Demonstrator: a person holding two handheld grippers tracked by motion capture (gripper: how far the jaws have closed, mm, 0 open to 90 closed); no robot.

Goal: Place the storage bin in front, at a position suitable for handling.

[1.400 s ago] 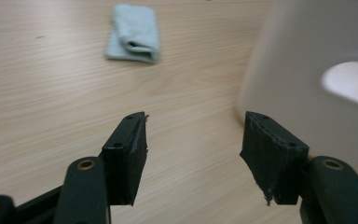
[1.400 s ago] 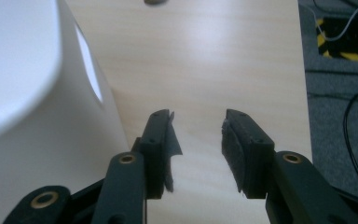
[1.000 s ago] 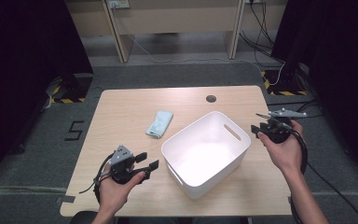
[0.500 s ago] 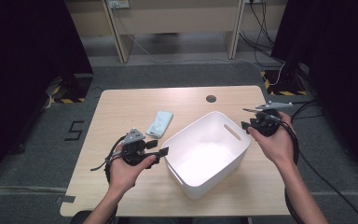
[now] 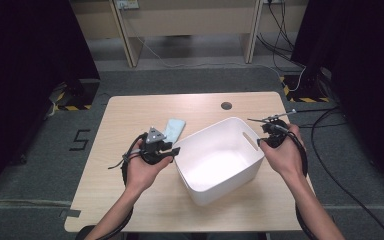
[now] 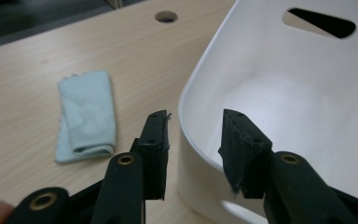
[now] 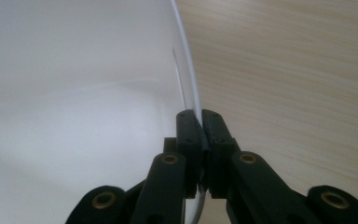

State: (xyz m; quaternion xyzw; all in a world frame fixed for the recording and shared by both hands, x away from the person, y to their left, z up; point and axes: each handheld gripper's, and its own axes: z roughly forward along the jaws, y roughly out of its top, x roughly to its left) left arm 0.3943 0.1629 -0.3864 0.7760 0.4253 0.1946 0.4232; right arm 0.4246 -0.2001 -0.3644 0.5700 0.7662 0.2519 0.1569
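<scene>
A white plastic bin (image 5: pixel 215 162) stands on the wooden table (image 5: pixel 130 115), turned at an angle. My left gripper (image 5: pixel 174 152) is at the bin's left wall. In the left gripper view its jaws (image 6: pixel 196 126) straddle the bin's rim (image 6: pixel 186 93) with a gap on each side; they have just been closing. My right gripper (image 5: pixel 260 142) is at the bin's right end near the handle slot. In the right gripper view it (image 7: pixel 200 116) is shut on the thin white rim (image 7: pixel 189 70), having just closed on it.
A folded pale blue cloth (image 5: pixel 174 130) (image 6: pixel 86 116) lies on the table just beyond the left gripper. A round cable hole (image 5: pixel 226 105) (image 6: pixel 166 17) sits near the table's far edge. Cables trail on the floor to the right.
The left hand moved right and forward until its jaws straddled the bin's left rim, and they narrowed. The right hand shifted left onto the right rim and its jaws closed on it.
</scene>
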